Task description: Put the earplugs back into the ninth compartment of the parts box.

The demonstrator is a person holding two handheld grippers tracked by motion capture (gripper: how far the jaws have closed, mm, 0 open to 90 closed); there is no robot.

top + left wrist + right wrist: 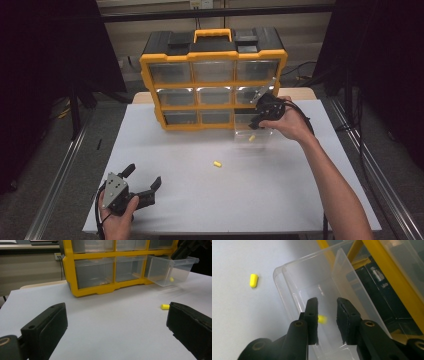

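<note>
One yellow plug (322, 319) lies in the pulled-out clear drawer (294, 287), beneath the right hand-held gripper (327, 305), jaws parted, seemingly empty. Another plug (217, 164) waits mid-counter (280, 200); left hand-held gripper (145, 182) gapes wide, lower left.

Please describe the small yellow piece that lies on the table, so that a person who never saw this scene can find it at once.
Start at the yellow and black drawer cabinet at the far side of the white table. In front of it, on the bare tabletop, lies the small yellow piece. Its twin sits inside the pulled-out clear drawer; this one lies alone in the open.
</note>
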